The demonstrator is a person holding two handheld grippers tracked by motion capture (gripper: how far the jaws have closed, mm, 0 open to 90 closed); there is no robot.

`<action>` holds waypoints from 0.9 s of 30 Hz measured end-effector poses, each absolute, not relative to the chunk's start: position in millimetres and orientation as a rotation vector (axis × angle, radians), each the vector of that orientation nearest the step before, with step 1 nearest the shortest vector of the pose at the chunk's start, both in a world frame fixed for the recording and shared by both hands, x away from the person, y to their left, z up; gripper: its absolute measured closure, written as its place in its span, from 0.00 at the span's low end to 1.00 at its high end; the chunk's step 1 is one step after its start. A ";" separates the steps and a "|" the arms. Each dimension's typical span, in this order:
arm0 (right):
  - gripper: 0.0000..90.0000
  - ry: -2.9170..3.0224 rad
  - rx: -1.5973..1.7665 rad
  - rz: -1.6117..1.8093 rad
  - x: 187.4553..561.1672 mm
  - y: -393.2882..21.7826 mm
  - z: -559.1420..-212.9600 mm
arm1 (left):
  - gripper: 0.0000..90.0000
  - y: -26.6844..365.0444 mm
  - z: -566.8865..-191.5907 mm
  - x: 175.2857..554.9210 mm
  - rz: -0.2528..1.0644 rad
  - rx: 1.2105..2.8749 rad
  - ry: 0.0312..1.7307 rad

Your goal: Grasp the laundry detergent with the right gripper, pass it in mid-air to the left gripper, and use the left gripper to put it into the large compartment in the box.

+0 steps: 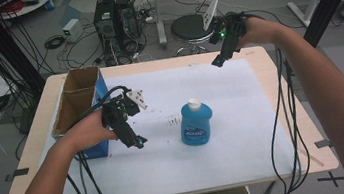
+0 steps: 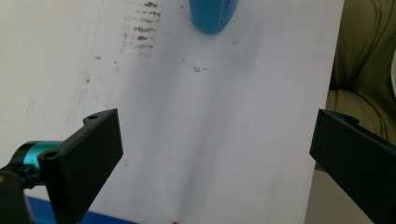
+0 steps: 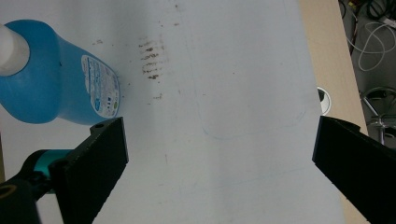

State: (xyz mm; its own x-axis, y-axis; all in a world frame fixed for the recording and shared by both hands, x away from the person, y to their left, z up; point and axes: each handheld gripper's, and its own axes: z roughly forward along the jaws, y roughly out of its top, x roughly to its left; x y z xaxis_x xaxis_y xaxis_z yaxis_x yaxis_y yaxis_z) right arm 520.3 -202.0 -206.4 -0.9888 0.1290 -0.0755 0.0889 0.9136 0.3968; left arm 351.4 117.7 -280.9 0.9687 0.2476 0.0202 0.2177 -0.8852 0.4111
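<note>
Blue bottle (image 1: 196, 124) upright mid-surface, just right of cardboard box (image 1: 77, 102). Both my hand-held grippers, left (image 1: 138, 143) & right (image 1: 217, 62), released wide, empty. Risk: off-centre grab tips bottle.

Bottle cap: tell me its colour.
White. The cap sits on a blue bottle; it shows best in the high view.

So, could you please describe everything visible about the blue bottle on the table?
The blue bottle looks like translucent plastic with a white cap and a white-and-blue printed label on its front. It stands upright near the middle of the white sheet, capped, beside some brown smudges. Nothing touches it except the sheet; both grippers are apart from it.
</note>
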 end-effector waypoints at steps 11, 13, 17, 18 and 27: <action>0.03 2.962 0.201 0.629 512.4 -209.4 -206.4 | 0.03 119.7 -281.1 350.7 0.105 2.696 0.326; 0.03 2.956 0.201 0.639 509.5 -211.9 -208.0 | 0.03 120.0 -281.0 351.0 0.100 2.695 0.324; 0.03 2.950 0.206 0.673 500.0 -218.0 -212.0 | 0.03 120.9 -281.8 352.2 0.106 2.691 0.325; 0.03 2.949 0.206 0.687 497.4 -219.9 -212.8 | 0.03 121.2 -282.0 352.7 0.108 2.693 0.323; 0.03 2.922 0.209 0.757 471.8 -235.2 -228.9 | 0.03 121.8 -282.2 356.2 0.111 2.680 0.318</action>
State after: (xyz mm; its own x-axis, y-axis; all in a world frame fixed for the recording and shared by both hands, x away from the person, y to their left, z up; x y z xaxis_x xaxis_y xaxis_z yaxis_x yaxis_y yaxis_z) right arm 471.8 -235.2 -228.9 -0.9837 0.1620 -0.0777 0.1039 0.8658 0.4895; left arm 356.2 121.8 -282.2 0.9704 0.2399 0.0272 0.2050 -0.8783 0.4320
